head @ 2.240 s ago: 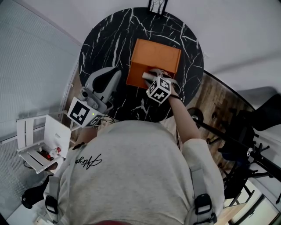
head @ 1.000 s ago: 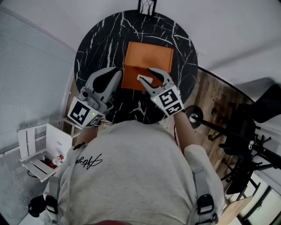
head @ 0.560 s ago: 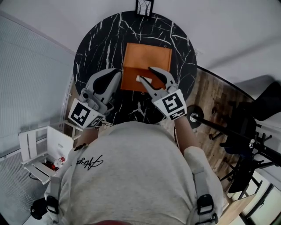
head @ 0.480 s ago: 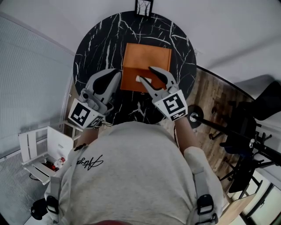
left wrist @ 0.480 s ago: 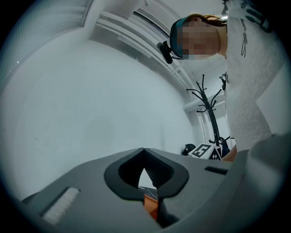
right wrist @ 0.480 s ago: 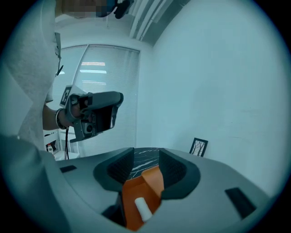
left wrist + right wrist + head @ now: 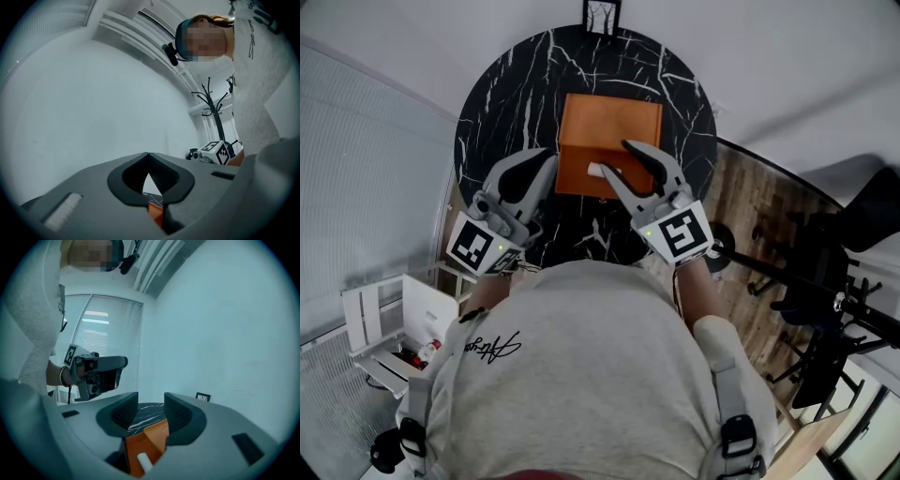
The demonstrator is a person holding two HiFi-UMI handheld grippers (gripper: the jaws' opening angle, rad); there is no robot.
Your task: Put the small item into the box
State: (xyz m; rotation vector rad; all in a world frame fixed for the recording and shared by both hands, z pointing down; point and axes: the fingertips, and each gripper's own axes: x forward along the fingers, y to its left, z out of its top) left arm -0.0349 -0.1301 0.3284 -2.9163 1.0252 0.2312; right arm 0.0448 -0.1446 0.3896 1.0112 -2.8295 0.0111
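Overhead, in the head view, a round black marble table (image 7: 497, 103) fills the upper middle of the frame with an orange box (image 7: 609, 131) at its centre. The right gripper (image 7: 617, 159) reaches in from the lower right on an outstretched forearm, its two fingers spread over the box's near edge, and the small white item (image 7: 596, 170) lies on the orange just beside the lower fingertip. The left gripper (image 7: 547, 159) is held left of the box, over the table's near left rim, pointing up and to the right. From the left gripper view, its jaws meet at the tips with nothing between them; a sliver of orange shows below. From the right gripper view, the jaws stand apart and hold nothing, with the box and the white item low in the gap between them.
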